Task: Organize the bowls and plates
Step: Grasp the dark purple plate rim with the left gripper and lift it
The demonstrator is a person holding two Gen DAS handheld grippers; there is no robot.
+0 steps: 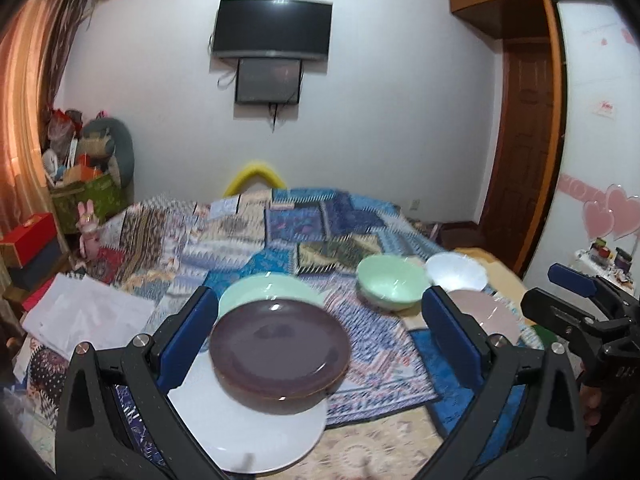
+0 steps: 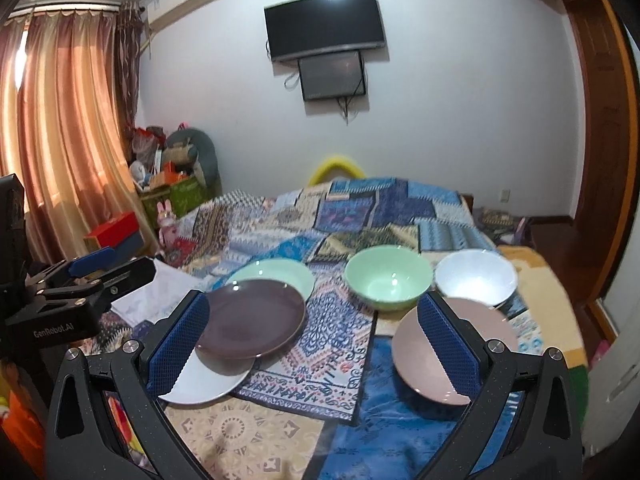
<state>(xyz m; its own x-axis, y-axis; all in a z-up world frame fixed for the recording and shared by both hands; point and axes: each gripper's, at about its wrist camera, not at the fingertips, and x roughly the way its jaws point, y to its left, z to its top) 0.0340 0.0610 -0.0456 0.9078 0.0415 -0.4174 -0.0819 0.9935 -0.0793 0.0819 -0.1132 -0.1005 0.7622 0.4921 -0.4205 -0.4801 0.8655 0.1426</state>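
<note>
Both held level above the quilt, left gripper point(image 1: 320, 320) gaping around brown plate point(image 1: 280, 348), right gripper point(image 2: 312, 324) empty, spread, pink plate point(image 2: 436, 364) at three o'clock.

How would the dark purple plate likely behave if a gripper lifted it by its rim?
The dark purple plate looks glazed, so probably stiff, slippery and breakable. It overlaps the white plate and the green plate, so lifting might shift them.

Patchwork bed point(image 2: 360, 216): plates point(image 2: 250, 320), bowls point(image 2: 388, 280), papers point(image 1: 88, 316).
</note>
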